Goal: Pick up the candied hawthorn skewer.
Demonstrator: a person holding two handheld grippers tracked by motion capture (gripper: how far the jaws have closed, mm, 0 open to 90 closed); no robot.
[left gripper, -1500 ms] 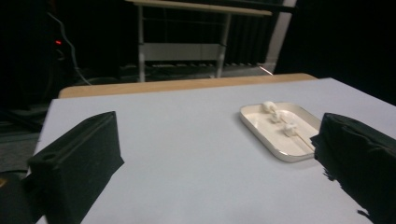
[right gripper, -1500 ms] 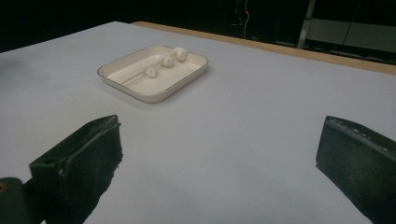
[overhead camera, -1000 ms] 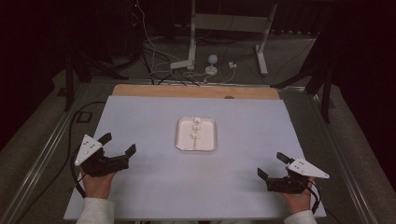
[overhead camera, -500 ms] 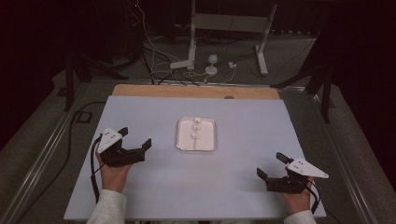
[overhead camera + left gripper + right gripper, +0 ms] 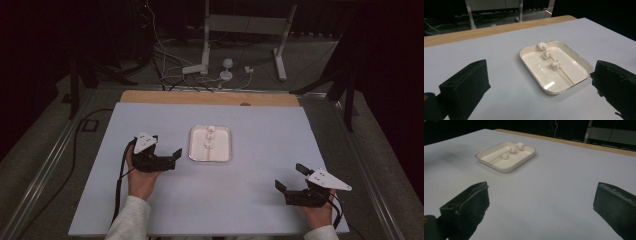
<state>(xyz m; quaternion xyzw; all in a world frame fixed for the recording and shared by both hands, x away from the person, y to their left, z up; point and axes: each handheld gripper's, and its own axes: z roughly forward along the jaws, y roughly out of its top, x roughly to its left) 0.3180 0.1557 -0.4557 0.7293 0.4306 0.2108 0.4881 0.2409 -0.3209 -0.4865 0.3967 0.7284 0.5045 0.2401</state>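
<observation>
Mid-surface, on pale sheeting [image 5: 250, 200]: cream tray [image 5: 223, 148], skewer [image 5: 565, 73] inside, three white lumps [image 5: 555, 64] threaded along it. Just left of the tray, left tongs [image 5: 167, 156], jaws spread wide, gripping nothing. Well off near the right edge, right tongs [image 5: 290, 178], likewise spread, empty.

Lab or recording studio, not a home. Dark, blacked-out surround. Work table [image 5: 150, 210] covered with a plain pale sheet, wooden edge [image 5: 210, 98] at the far side. Grey carpet floor beyond, loose cables [image 5: 165, 60] trailing across it, white metal stand legs [image 5: 280, 45], black tripod legs [image 5: 345, 85] at right.
</observation>
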